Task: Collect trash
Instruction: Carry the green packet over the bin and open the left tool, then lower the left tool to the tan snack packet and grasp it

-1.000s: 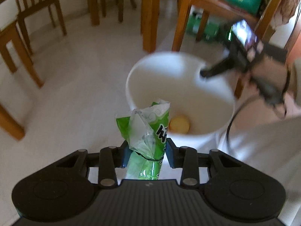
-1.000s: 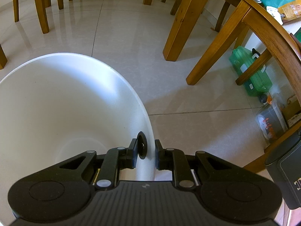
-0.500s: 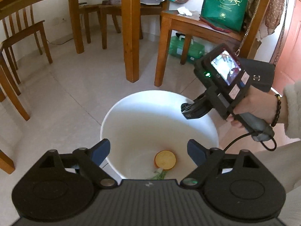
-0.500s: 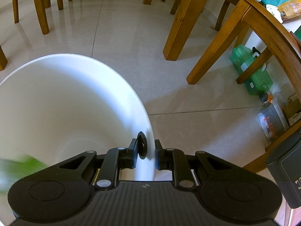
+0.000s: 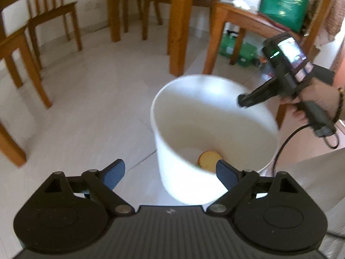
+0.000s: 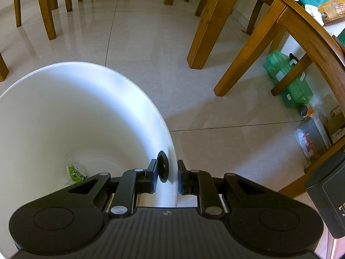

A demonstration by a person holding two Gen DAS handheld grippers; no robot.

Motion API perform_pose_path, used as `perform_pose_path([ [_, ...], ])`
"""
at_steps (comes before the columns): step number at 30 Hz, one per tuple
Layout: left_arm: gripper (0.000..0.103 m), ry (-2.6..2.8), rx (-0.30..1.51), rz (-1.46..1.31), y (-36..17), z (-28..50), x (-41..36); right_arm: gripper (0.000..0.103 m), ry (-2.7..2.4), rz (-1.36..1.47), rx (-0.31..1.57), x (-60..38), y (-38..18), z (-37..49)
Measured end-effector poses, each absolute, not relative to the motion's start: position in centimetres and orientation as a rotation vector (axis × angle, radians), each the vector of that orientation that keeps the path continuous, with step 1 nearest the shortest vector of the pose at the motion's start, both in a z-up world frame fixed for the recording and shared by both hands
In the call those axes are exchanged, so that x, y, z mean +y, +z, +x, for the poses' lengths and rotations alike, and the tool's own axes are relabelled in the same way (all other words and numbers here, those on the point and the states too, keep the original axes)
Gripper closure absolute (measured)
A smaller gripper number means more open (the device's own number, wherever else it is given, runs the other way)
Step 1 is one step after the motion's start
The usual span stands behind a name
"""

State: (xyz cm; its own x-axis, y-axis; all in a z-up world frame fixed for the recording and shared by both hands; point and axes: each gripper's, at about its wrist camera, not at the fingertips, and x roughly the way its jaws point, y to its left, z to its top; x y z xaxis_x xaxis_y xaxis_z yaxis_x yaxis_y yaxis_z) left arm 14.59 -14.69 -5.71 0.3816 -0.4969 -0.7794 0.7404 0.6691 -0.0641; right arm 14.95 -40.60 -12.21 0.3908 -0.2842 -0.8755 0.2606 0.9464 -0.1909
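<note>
Left wrist view: left gripper [image 5: 170,172] now emptied, jaws opening wide, nothing between. Green wrapper [image 6: 76,173] lying inside white bin [image 6: 107,108]. Right gripper [image 6: 167,173] pinching bin rim.

— What colours are showing in the bin?
— The white bin [image 6: 64,112] is holding a green-and-white wrapper [image 6: 76,173] and a yellow-orange round piece [image 5: 210,159].
— And around it?
— Brown wooden chair legs [image 6: 202,32] are standing on pale beige tiles [image 6: 215,133].
</note>
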Motion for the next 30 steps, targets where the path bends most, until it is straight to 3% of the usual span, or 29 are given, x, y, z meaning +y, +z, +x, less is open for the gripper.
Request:
perform_pose_path([
  [19, 0.010, -0.627, 1.104, 0.277, -26.8, 12.2, -11.5, 0.081, -0.350, -0.037, 1.118, -40.3, -12.2, 14.9],
  [30, 0.010, -0.612, 1.172, 0.213, -32.2, 14.0, -13.0, 0.080, -0.348, -0.026, 1.119, -40.4, -12.1, 15.1],
])
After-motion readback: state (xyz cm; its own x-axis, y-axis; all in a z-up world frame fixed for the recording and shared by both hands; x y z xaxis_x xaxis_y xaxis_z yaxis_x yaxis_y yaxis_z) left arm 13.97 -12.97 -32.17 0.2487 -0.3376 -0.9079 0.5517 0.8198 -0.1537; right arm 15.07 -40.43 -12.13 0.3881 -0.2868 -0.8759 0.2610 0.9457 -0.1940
